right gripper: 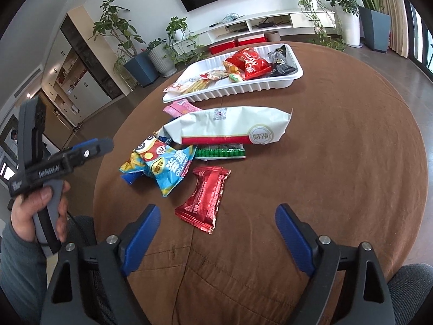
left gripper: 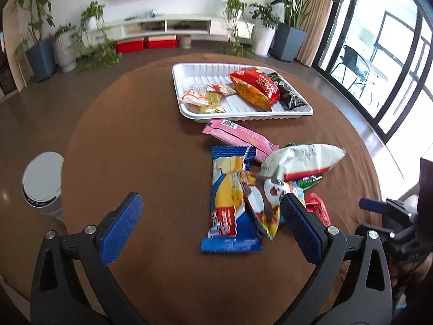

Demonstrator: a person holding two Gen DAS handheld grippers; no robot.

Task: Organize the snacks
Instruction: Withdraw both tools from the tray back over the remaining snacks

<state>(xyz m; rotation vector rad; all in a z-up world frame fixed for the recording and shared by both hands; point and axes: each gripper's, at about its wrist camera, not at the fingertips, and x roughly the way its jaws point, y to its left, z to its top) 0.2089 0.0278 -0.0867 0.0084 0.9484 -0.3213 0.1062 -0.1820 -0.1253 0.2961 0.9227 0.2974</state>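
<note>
Brown round table (right gripper: 338, 162): one white tray (right gripper: 224, 92), six loose snack packets (right gripper: 226, 128); left gripper (left gripper: 211, 214), right gripper (right gripper: 216, 219) both spread, empty.

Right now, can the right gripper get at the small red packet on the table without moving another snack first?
Probably yes. The right gripper is open and empty, and the small red packet lies flat just ahead of its fingers, apart from the light blue bag, with nothing on top of it.

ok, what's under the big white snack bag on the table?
Under the white snack bag: a green packet pokes out at its lower edge, the pink wrapper at its far end. How far either runs beneath is hidden.
</note>
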